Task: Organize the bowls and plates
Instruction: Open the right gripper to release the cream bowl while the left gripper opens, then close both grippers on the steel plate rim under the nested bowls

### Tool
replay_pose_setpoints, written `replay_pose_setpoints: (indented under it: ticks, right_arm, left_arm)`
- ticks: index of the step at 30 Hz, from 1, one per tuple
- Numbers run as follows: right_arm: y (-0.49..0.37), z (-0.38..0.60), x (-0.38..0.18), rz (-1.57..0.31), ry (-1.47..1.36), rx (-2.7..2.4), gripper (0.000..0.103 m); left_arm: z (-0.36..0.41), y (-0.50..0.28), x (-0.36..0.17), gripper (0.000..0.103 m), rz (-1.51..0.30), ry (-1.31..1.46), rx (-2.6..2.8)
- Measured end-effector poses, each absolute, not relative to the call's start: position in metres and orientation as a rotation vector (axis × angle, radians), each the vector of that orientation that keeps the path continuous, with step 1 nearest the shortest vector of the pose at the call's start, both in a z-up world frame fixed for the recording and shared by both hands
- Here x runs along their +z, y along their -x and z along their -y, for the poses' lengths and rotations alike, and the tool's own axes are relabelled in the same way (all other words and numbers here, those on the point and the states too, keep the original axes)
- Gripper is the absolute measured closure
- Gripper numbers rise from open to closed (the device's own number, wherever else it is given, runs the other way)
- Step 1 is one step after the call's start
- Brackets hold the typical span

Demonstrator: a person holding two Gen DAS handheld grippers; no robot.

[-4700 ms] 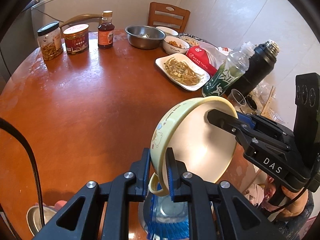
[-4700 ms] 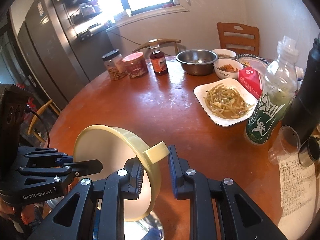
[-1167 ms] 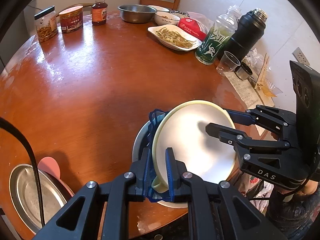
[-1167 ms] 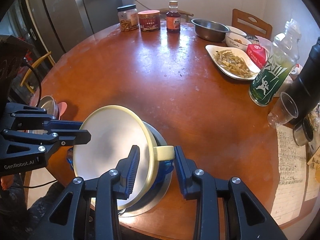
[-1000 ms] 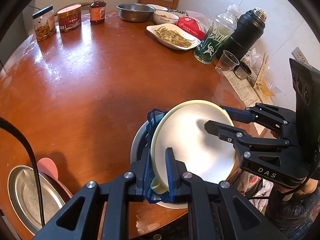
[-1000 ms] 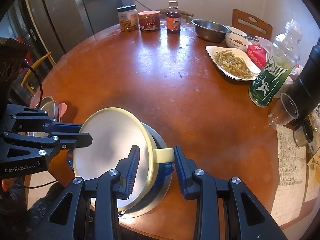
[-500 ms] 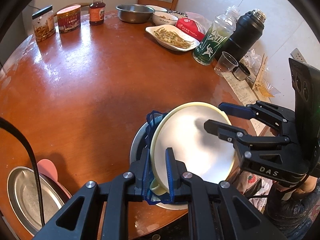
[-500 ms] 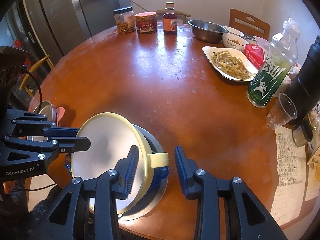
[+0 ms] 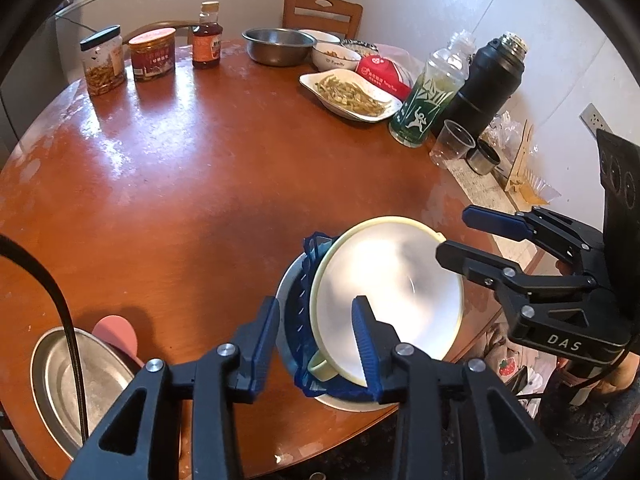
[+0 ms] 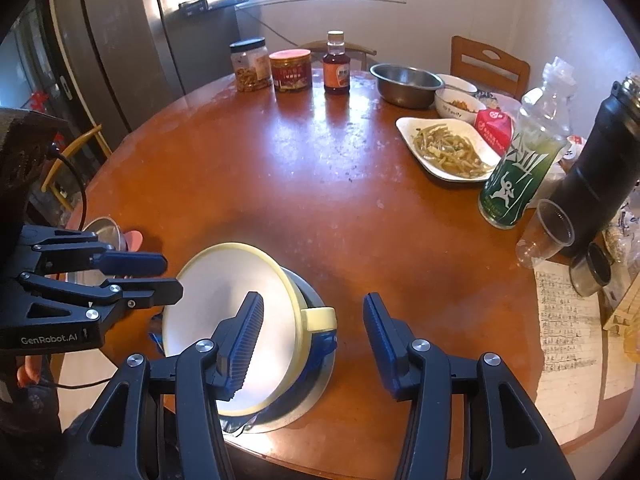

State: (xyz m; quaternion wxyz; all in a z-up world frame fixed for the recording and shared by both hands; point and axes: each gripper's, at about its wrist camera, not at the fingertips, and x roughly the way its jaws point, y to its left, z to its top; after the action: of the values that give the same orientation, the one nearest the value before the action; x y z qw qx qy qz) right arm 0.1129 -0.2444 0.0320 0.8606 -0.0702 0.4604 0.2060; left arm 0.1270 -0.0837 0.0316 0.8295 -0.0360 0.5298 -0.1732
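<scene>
Round wooden table (image 9: 168,184) carried the yellow bowl (image 9: 384,304), tilted in a blue basket (image 9: 308,344) at six o'clock; left gripper (image 9: 316,344) and right gripper (image 10: 312,332) were opening, pads clear.

The handled bowl (image 9: 386,292) sits tilted in a basket (image 9: 310,280) (itself in a metal bowl (image 10: 316,384)).

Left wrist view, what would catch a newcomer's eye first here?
The pale yellow bowl sits tilted in a blue basket atop a steel dish at the table's near edge, with the left gripper and right gripper opening off its handles. Across the table, a plate of green beans.
</scene>
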Motion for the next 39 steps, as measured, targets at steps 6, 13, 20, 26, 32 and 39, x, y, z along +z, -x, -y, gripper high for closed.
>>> replay_pose_setpoints:
  ticks: [6, 13, 20, 26, 32, 39]
  right_arm:
    - [-0.103, 0.249, 0.043, -0.931, 0.139, 0.428, 0.043]
    - [-0.092, 0.262, 0.052, -0.909, 0.105, 0.424, 0.043]
    - [-0.084, 0.28, 0.049, -0.915, 0.071, 0.408, 0.042]
    - [-0.074, 0.296, 0.028, -0.966, 0.03, 0.403, 0.042]
    - [-0.073, 0.307, 0.004, -1.026, -0.044, 0.427, 0.042]
    - [-0.076, 0.3, -0.017, -1.09, -0.074, 0.462, 0.045]
  left_arm:
    - [0.076, -0.12, 0.041, 0.065, -1.094, 0.079, -0.337]
    - [0.051, -0.117, 0.046, 0.065, -1.085, 0.152, -0.309]
    - [0.033, -0.122, 0.037, 0.065, -1.105, 0.184, -0.28]
    - [0.029, -0.133, 0.015, 0.065, -1.155, 0.21, -0.27]
    - [0.031, -0.14, 0.0, 0.065, -1.191, 0.221, -0.284]
    - [0.04, -0.145, -0.01, 0.065, -1.215, 0.21, -0.304]
